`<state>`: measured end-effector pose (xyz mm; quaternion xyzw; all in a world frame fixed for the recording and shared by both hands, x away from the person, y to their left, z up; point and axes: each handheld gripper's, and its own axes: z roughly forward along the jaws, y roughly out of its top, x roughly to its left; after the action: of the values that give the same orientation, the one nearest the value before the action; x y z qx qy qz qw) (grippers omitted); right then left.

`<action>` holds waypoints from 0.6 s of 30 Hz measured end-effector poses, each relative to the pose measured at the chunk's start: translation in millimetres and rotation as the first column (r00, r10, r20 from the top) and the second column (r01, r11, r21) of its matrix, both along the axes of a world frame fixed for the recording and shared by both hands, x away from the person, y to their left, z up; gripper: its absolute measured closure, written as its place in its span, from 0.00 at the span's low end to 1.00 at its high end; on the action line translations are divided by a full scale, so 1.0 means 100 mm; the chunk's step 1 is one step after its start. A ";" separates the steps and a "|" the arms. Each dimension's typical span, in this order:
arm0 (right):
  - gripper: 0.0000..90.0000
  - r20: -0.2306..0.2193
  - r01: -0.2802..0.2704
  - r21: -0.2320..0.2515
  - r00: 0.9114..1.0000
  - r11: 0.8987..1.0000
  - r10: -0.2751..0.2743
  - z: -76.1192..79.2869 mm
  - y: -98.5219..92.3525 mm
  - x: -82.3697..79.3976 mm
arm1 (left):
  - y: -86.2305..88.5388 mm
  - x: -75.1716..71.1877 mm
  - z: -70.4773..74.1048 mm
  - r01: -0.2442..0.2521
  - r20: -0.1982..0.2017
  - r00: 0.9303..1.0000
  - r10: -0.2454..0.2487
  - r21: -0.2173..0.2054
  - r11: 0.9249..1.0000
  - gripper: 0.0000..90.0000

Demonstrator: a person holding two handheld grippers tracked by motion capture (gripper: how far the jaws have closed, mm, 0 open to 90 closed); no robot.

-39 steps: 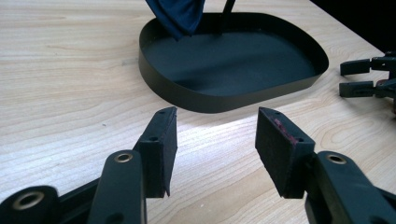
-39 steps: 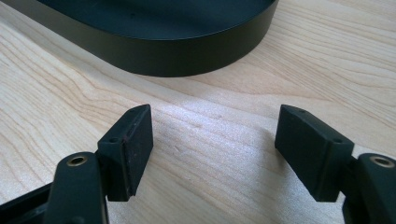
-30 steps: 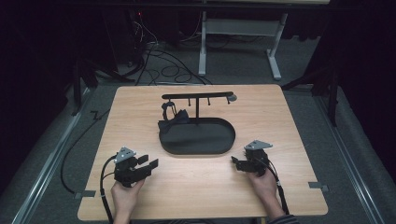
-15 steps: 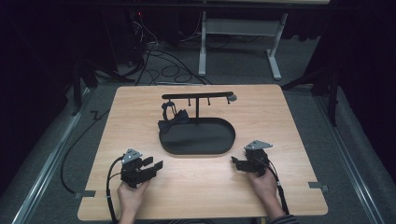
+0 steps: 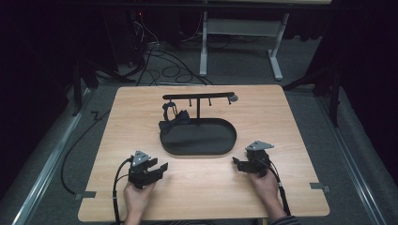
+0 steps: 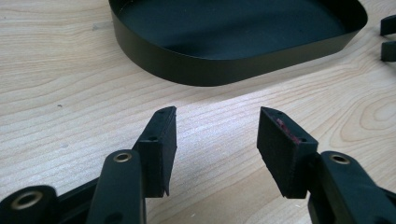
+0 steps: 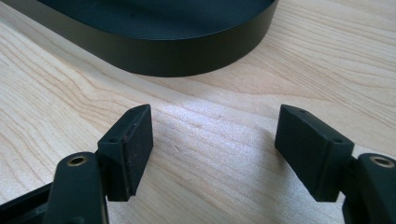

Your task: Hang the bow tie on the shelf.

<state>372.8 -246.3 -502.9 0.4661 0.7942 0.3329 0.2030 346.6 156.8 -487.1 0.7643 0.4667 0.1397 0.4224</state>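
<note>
Both grippers' fingers (image 6: 161, 140) apart, low

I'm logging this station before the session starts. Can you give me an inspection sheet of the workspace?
Surface: wooden table, bare around the stand.
Job's things: black oval tray with a hook stand; a black bow tie hangs at its left.
Clutter: nothing seen.
Grippers: left tongs and right tongs both open, holding nothing, near the table's front edge.
Cables: one trails from each gripper; more lie on the floor behind.
Surroundings: dark room, white table frame behind.
</note>
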 end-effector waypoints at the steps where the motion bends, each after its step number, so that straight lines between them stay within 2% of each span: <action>1: 0.33 0.000 0.000 0.000 1.000 1.000 0.000 0.00 0.00 0.00 | 0.00 0.00 0.00 0.000 0.000 1.000 0.000 0.000 1.000 0.53; 7: 0.33 0.000 0.000 0.000 1.000 1.000 0.000 0.00 0.00 0.00 | -0.07 0.01 -0.04 0.000 0.011 1.000 -0.001 0.044 0.999 0.52; 10: 0.33 0.000 0.000 0.000 1.000 1.000 0.000 0.00 0.00 0.00 | -0.12 0.02 -0.08 0.011 0.018 1.000 -0.013 0.111 0.994 0.51; 11: 0.33 0.000 0.000 0.000 1.000 1.000 0.000 0.00 0.00 0.00 | -0.12 0.02 -0.08 0.011 0.018 1.000 -0.013 0.111 0.994 0.51; 14: 0.33 0.000 0.000 0.000 1.000 1.000 0.000 0.00 0.00 0.00 | -0.16 0.02 -0.15 0.006 0.019 1.000 -0.009 0.163 0.987 0.49; 15: 0.33 0.000 0.000 0.000 1.000 1.000 0.000 0.00 0.00 0.00 | -0.16 0.02 -0.15 0.006 0.019 1.000 -0.009 0.163 0.987 0.49; 16: 0.33 0.000 0.000 0.000 1.000 1.000 0.000 0.00 0.00 0.00 | -0.18 0.00 -0.19 0.000 0.041 0.999 -0.007 0.170 0.985 0.47; 18: 0.33 0.000 0.000 0.000 1.000 1.000 0.000 0.00 0.00 0.00 | -0.18 -0.01 -0.20 -0.002 0.042 0.999 -0.006 0.171 0.985 0.47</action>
<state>372.7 -246.2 -502.9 0.4663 0.7940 0.3329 0.2030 345.8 139.0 -506.6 0.7950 0.4432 0.1950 0.3654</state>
